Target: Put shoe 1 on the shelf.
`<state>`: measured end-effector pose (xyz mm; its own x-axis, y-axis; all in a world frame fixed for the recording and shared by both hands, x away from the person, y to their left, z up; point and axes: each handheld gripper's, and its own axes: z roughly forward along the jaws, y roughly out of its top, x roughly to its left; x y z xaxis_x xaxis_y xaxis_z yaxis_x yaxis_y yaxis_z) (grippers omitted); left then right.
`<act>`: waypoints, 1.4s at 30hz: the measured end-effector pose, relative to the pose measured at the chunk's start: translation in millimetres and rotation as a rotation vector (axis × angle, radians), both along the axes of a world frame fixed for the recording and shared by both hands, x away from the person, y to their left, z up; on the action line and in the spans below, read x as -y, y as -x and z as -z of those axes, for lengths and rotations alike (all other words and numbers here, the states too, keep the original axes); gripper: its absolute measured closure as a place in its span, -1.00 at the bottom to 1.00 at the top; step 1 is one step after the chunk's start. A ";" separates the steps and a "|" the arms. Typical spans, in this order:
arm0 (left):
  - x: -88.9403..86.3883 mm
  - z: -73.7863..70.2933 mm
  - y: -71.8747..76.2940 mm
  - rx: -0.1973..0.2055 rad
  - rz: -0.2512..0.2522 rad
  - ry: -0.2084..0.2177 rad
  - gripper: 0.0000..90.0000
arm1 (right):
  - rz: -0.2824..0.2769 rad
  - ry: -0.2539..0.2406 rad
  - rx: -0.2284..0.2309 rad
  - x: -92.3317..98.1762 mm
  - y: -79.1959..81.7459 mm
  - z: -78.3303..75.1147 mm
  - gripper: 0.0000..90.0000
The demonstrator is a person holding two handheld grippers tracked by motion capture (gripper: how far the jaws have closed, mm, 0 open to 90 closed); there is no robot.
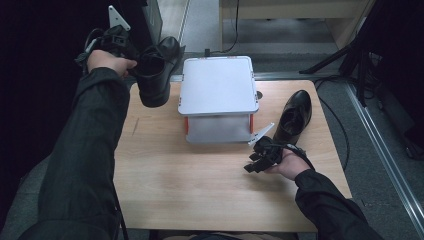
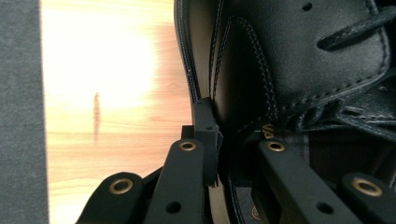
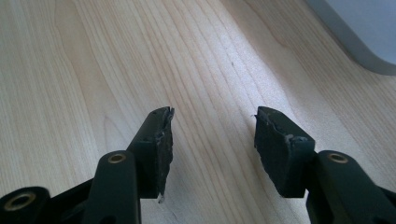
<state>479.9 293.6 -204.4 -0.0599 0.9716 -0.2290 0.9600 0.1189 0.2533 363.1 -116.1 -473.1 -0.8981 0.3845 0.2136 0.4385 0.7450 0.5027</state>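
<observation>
A black leather lace-up shoe hangs in the air over the table's far left corner. My left gripper is shut on its collar. In the left gripper view one jaw lies outside the shoe wall and the other inside it, with the left gripper pinching the leather. A second black shoe lies on the wooden table at the right. Just in front of it my right gripper rests low over the wood. The right gripper is open with nothing between its pads.
A white lidded box with orange latches stands at the table's far middle, between the two shoes; its corner shows in the right gripper view. Tripod legs and cables lie on the floor at the right.
</observation>
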 end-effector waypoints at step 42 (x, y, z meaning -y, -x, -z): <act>100.7 30.3 -28.8 -0.095 0.077 0.035 0.77 | -0.004 -0.010 0.010 5.0 3.1 -1.6 0.06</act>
